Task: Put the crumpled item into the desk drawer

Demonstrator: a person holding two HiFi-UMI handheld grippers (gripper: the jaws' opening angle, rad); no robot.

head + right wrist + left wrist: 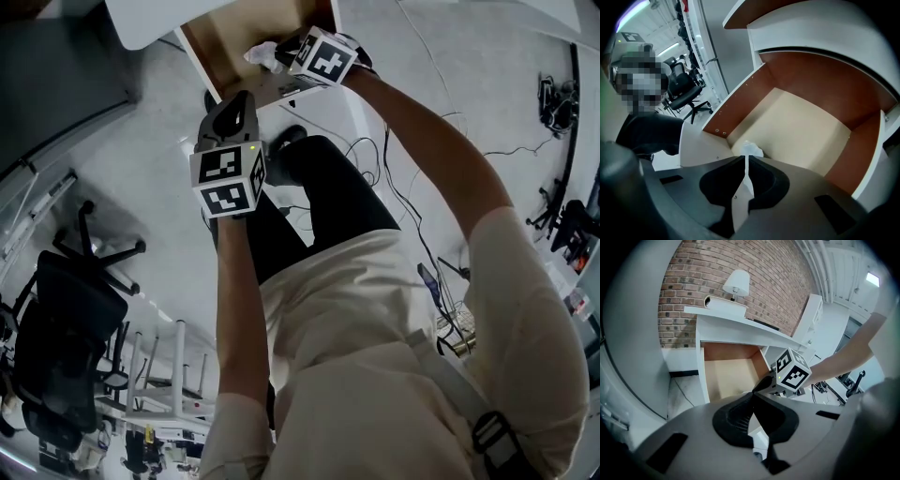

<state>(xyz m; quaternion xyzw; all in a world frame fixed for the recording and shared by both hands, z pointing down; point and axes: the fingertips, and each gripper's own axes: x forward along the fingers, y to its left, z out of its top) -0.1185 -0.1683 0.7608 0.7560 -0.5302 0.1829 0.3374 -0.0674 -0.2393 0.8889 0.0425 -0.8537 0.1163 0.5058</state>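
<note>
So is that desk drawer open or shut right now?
Open. The drawer is pulled out, its pale floor and brown walls showing, and the right claw holds the crumpled white item at its edge.

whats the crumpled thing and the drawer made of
Crumpled item: looks like thin white paper or tissue, matte, with soft irregular creases; it is pinched between the right gripper's jaws.
Desk drawer: seems laminated board, with a smooth pale beige floor, reddish-brown inner walls, white edges and small fixings showing in one wall.
</note>
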